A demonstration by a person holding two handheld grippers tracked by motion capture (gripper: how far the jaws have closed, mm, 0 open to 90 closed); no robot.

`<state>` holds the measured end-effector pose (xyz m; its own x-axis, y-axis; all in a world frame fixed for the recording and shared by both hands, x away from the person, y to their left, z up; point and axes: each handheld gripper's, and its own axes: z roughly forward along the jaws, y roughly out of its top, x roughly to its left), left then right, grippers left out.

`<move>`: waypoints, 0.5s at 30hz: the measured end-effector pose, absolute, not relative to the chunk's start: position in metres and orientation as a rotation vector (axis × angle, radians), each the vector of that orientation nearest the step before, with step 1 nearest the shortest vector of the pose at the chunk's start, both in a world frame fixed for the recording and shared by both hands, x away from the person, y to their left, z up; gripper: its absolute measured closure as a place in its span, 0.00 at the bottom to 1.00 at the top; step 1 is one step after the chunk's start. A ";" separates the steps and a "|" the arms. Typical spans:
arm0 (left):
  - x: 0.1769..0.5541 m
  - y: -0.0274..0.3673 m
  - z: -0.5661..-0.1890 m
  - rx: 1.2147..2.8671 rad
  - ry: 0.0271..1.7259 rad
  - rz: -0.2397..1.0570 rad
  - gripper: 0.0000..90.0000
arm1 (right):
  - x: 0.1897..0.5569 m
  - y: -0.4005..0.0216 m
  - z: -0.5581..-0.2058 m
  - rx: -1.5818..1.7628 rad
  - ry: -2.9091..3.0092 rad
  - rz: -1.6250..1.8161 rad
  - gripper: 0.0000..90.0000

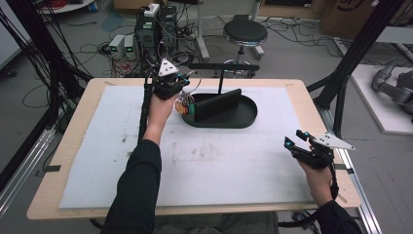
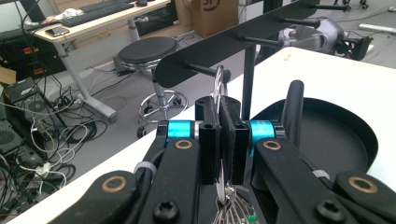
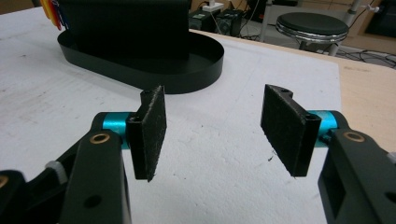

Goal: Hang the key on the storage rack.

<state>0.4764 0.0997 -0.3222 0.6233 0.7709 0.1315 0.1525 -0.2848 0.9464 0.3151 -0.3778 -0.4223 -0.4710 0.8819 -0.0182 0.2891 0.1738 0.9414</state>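
My left gripper (image 2: pixel 219 135) pinches a thin, stiff, light key ring (image 2: pixel 220 84) at its rim; right gripper (image 3: pixel 219 126) fingers spread, at four o'clock.

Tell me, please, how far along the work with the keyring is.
Done: the keyring is off the table, clamped in the left gripper and held up at the rack. In hand: its ring is at the tip of a peg; I cannot tell whether it is over it. Left: slide it on and let go. The right gripper hovers open over the mat.
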 end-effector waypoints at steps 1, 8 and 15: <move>0.477 0.100 -0.323 1.788 0.752 0.733 0.96 | 0.315 -0.378 -0.422 1.104 1.867 1.298 0.46; 0.479 0.098 -0.326 1.785 0.787 0.749 0.95 | 0.315 -0.378 -0.423 1.104 1.868 1.301 0.46; 0.482 0.098 -0.330 1.792 0.831 0.743 0.93 | 0.315 -0.378 -0.423 1.105 1.871 1.297 0.46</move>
